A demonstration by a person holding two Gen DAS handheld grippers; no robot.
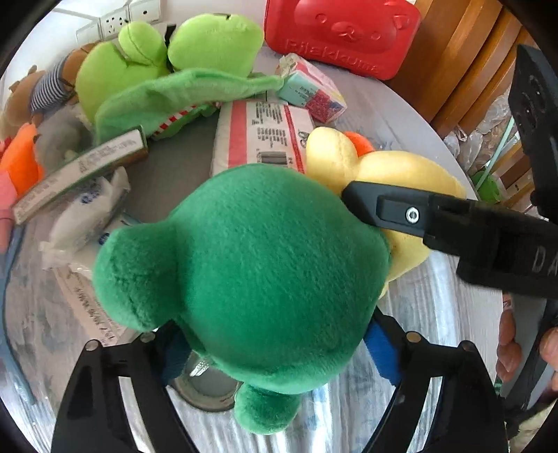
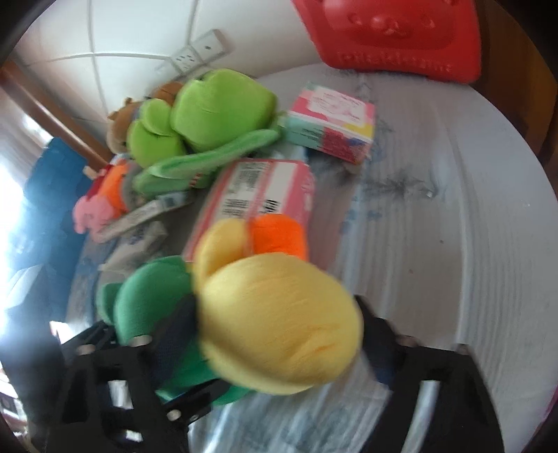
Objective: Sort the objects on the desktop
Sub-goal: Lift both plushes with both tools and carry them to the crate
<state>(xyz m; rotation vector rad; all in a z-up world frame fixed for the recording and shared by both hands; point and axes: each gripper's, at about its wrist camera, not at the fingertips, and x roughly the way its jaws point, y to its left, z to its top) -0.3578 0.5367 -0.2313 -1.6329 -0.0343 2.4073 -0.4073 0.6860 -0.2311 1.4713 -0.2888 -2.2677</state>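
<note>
My left gripper (image 1: 275, 352) is shut on a dark green plush toy (image 1: 251, 251), which fills the middle of the left wrist view and hides the fingertips. My right gripper (image 2: 279, 334) is shut on a yellow plush duck (image 2: 275, 320) with an orange beak (image 2: 279, 231). The duck (image 1: 401, 170) lies right beside the green plush (image 2: 153, 292), touching it, and a right gripper finger (image 1: 383, 205) crosses between them. The right wrist view is blurred.
On the round table (image 2: 453, 209) lie a pink-and-white tissue pack (image 1: 258, 136), a colourful small box (image 2: 331, 129), a light green frog plush (image 1: 157, 69), a long flat box (image 1: 80, 170), white packets (image 1: 87, 212) and small plush toys (image 2: 101, 205). A red case (image 1: 341, 31) stands at the back.
</note>
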